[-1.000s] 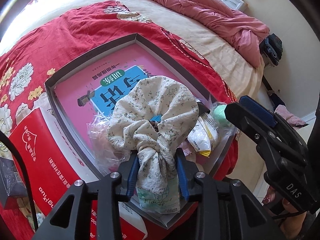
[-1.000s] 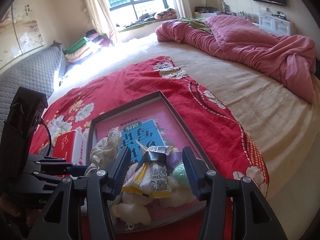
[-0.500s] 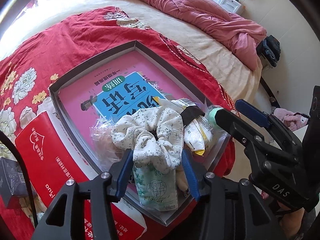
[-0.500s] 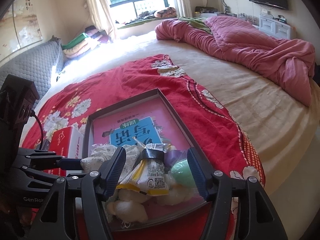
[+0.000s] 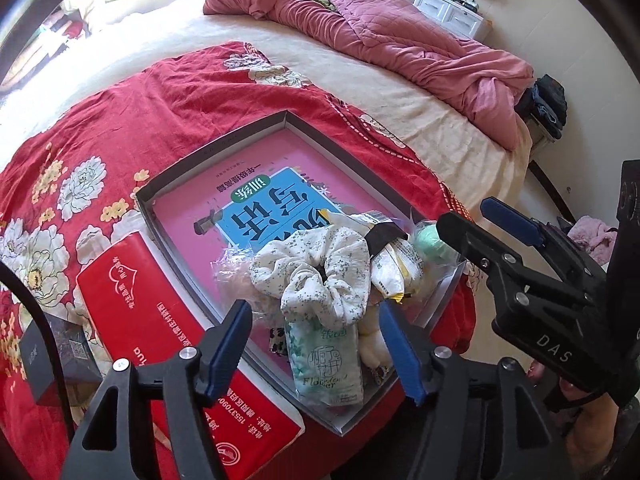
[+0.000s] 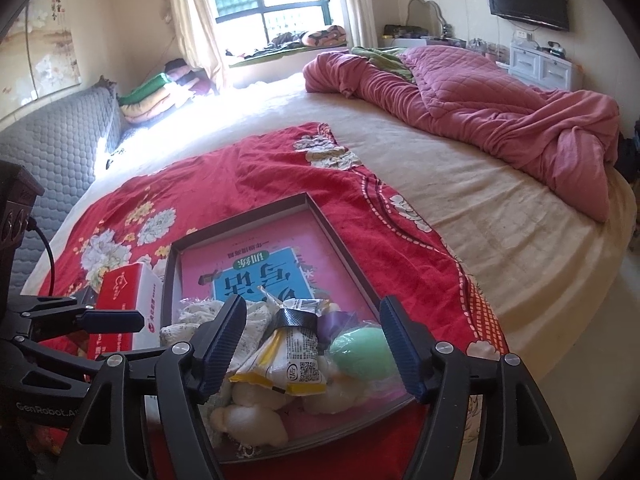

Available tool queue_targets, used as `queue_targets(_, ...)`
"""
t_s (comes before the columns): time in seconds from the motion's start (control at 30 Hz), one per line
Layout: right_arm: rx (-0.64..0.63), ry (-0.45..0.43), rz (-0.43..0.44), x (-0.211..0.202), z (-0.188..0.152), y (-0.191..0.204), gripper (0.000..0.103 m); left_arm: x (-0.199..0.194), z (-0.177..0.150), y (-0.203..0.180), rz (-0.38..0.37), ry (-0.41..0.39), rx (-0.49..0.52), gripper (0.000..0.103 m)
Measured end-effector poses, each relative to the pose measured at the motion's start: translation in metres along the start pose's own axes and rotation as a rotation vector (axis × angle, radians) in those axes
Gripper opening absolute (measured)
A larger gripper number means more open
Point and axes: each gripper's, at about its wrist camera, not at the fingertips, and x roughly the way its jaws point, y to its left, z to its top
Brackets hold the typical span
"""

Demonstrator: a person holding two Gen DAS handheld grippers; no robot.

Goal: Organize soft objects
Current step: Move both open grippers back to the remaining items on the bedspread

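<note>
A white floral scrunchie [image 5: 316, 270] lies in the grey tray [image 5: 224, 144], on top of a green tissue pack [image 5: 326, 360], a snack packet [image 5: 394, 268] and a green ball [image 5: 430, 240]. My left gripper [image 5: 316, 344] is open and empty, just behind the scrunchie. My right gripper [image 6: 312, 344] is open and empty above the snack packet [image 6: 292, 364], the green ball [image 6: 362, 354] and white plush pieces [image 6: 248, 420] in the tray [image 6: 240, 226]. The scrunchie [image 6: 192, 310] shows at its left. A pink and blue book [image 5: 260, 200] lies in the tray.
A red tissue box [image 5: 160, 340] lies left of the tray on the red floral cloth [image 5: 100, 120]. A small grey box [image 5: 56, 356] sits further left. A pink quilt [image 6: 500, 108] is piled on the far side of the bed. The bed edge is to the right.
My left gripper opened and let go of the scrunchie, which dropped onto the pile in the tray. Both grippers drew back a little and the right one opened wider.
</note>
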Motion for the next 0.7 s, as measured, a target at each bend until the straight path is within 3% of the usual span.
queue_targets(0.17, -0.013, -0.006, -0.014, -0.005, 0.001, 0.005, 0.072, -0.013, -0.008, 0.005, 0.075, -0.017, -0.017, 0.069)
queue_targets(0.7, -0.092, -0.055, 0.055, -0.034, 0.009, 0.054, 0.077, -0.067, -0.041, 0.031, 0.118, -0.088, -0.081, 0.071)
